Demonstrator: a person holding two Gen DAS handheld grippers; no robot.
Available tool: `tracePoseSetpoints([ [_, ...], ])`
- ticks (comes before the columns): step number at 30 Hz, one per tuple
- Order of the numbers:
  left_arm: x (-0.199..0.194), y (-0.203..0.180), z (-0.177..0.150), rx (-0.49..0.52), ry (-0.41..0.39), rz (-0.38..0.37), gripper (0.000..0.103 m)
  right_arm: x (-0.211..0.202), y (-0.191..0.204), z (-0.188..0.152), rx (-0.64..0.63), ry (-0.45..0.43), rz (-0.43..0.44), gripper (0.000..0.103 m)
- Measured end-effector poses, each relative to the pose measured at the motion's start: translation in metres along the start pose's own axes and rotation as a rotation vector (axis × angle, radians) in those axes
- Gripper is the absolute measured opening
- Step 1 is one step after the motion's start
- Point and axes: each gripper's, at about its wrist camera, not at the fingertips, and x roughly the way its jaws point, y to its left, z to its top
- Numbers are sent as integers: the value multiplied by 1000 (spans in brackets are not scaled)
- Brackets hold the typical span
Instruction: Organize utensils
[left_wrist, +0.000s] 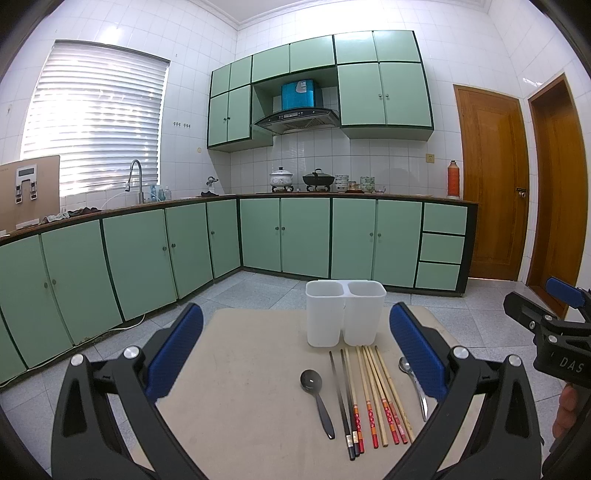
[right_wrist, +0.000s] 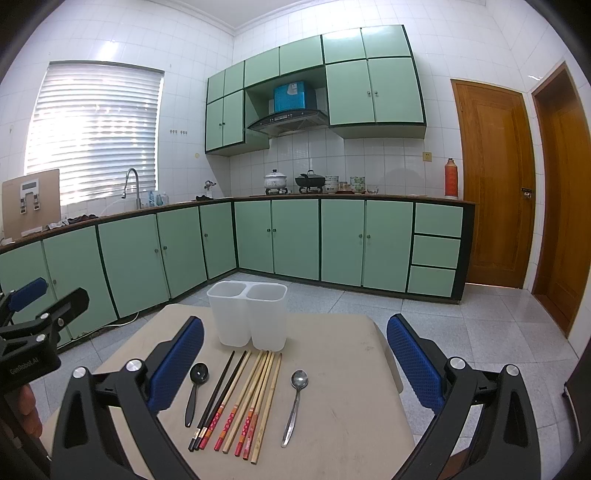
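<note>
Small beige table (left_wrist: 258, 406) with rounded corners, set on a pale tiled floor (right_wrist: 461, 332); open floor on every side, green cabinets (left_wrist: 303, 236) well behind. Table bare to the left of the utensils and along the right edge.

Left gripper (left_wrist: 295, 350): blue-padded fingers spread wide, holding nothing, raised above the near table edge. Right gripper (right_wrist: 295, 360): likewise wide apart and empty.

White plastic holder (left_wrist: 345, 314), two square-mouthed compartments side by side, upright at the far edge, both compartments empty. Directly in front, lying flat in a row: black spoon (left_wrist: 317, 402), chopsticks (left_wrist: 369, 398), metal spoon (left_wrist: 413, 387). Chopsticks mixed: dark lacquered pair on the left, plain bamboo and red-patterned ends beside them, close together or touching.

Left wrist view: metal spoon partly hidden behind the right finger; right gripper's body at the right border. Right wrist view: metal spoon (right_wrist: 295, 402) fully visible, apart from the chopsticks (right_wrist: 240, 402); black spoon (right_wrist: 195, 391) just beside the left finger; left gripper's body at the left border.
</note>
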Motion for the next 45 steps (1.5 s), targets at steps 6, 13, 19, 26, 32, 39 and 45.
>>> tracePoseSetpoints([
  [6,0,1,0,0,0,0,98,0,0,0,1,1,0,97],
  [13,0,1,0,0,0,-1,98,0,0,0,1,1,0,97],
  [19,0,1,0,0,-1,0,98,0,0,0,1,1,0,97],
  [26,0,1,2,-1,-1,0,98,1,-1,0,2,3,0,97],
  [32,-3,4,6,-1,4,0,98,6,-1,-10,4,12,-5,97],
  [39,10,4,9,1,34,10,98,23,-5,-10,-4,58,-25,97],
  [45,41,13,6,1,118,38,98,57,-16,-13,1,170,-55,97],
])
